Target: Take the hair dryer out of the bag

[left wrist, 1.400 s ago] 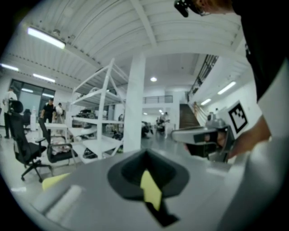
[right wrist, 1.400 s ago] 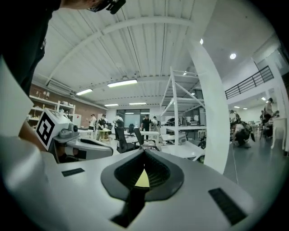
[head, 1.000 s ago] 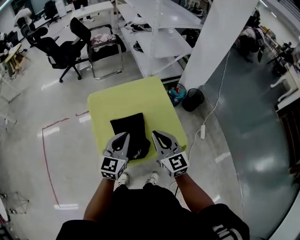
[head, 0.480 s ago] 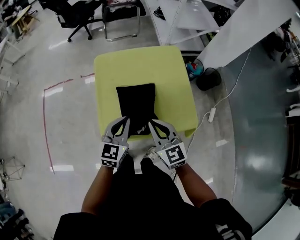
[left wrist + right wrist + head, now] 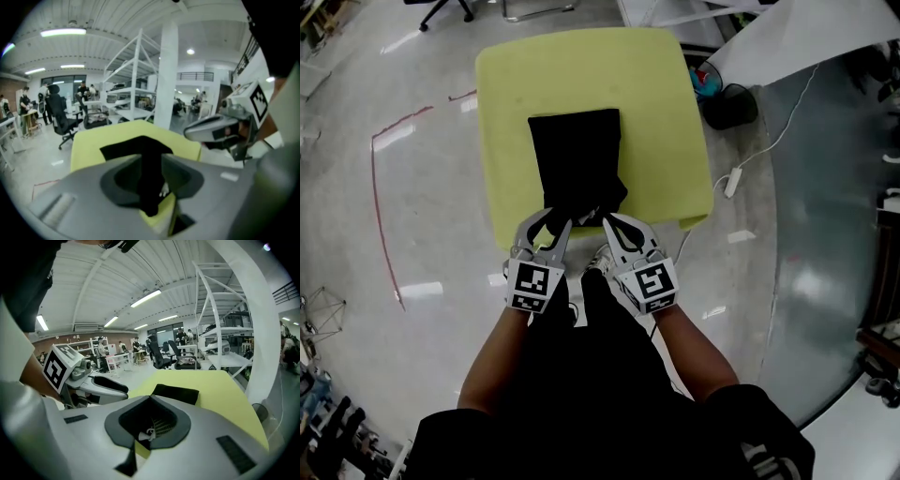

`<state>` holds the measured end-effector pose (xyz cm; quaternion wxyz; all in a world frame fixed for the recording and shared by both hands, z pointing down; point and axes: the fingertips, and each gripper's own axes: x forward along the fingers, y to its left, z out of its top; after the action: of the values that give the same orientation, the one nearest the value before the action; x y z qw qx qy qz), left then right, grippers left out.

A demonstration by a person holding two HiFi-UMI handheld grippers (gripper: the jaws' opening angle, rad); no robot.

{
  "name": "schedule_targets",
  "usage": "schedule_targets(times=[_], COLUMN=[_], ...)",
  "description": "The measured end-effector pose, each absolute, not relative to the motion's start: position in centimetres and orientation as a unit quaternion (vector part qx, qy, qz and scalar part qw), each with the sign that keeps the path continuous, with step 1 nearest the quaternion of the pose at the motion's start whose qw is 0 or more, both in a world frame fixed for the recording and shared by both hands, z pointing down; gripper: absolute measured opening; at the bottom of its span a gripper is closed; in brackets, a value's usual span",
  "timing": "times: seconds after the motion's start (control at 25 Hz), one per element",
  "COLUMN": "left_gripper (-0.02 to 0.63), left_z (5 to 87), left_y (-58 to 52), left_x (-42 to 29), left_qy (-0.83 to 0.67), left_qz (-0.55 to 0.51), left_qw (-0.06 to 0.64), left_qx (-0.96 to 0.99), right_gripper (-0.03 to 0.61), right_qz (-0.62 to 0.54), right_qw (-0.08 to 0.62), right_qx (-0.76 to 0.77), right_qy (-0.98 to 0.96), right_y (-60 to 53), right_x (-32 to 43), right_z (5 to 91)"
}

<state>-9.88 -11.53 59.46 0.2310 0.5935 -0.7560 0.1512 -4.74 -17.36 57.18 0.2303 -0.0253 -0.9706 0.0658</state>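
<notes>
- Hair dryer: hidden from view. A ribbed, grille-like patch (image 5: 164,426) shows through the right gripper's jaw window in the right gripper view. Whether it belongs to the dryer cannot be told.
- Bag (image 5: 577,155): black, lying on the yellow-green table (image 5: 666,112) in the upper centre of the head view. Its long axis runs up the frame, and its lower end is bunched and lies near the table's lower edge.
- Left gripper (image 5: 556,221): just below the bag's bunched end, left of centre, with its tips at that end. Its jaws have just been opening and stand a moderate way apart. In the left gripper view the black bag shows in the gap between them; whether the pads touch it cannot be told.
- Right gripper (image 5: 607,221): just to the right of the left gripper in the frame, with its tips at the same bunched end. Its jaws are closed together, with nothing clamped between them.
- White tag or cord end (image 5: 149,432): small, just beside the grille-like patch in the right gripper view.
- Markings: each gripper carries a marker cube (image 5: 532,284) bearing black-and-white square patterns.
- White lettering (image 5: 761,461): on the person's sleeve at the lower right of the head view, cut off by the frame edge and unreadable.
</notes>
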Motion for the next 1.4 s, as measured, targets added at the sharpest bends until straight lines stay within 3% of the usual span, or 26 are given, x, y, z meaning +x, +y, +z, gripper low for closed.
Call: schedule_targets(times=[0.28,0.64,0.8,1.04,1.4], left_gripper=[0.281,0.282,0.238,0.022,0.017], left_z=[65.1,69.4,70.6,69.3,65.9], left_y=[-11.1,-12.6,-12.8,-12.6,-13.9], left_x=[-7.3,-7.8,-7.3,-8.6,-10.2], left_qy=[-0.711,-0.677,-0.659,-0.682,-0.698], left_qz=[0.247,0.335,0.358,0.337,0.245], left_qw=[0.248,0.232,0.228,0.232,0.272], left_qx=[0.61,0.613,0.62,0.606,0.615], right_gripper=[0.006,0.006,0.006,0.006,0.006], right_qz=[0.086,0.114,0.12,0.122,0.096], right_qw=[0.264,0.29,0.296,0.304,0.303], right_qx=[-0.018,0.0,0.001,-0.009,-0.018], right_qy=[-0.961,-0.95,-0.948,-0.945,-0.948], right_y=[-16.8,-15.9,-15.3,-14.5,-14.6], right_x=[-3.6,-2.1,-1.4,-0.9,-3.3], right_z=[61.5,66.1,66.5,67.3,66.9])
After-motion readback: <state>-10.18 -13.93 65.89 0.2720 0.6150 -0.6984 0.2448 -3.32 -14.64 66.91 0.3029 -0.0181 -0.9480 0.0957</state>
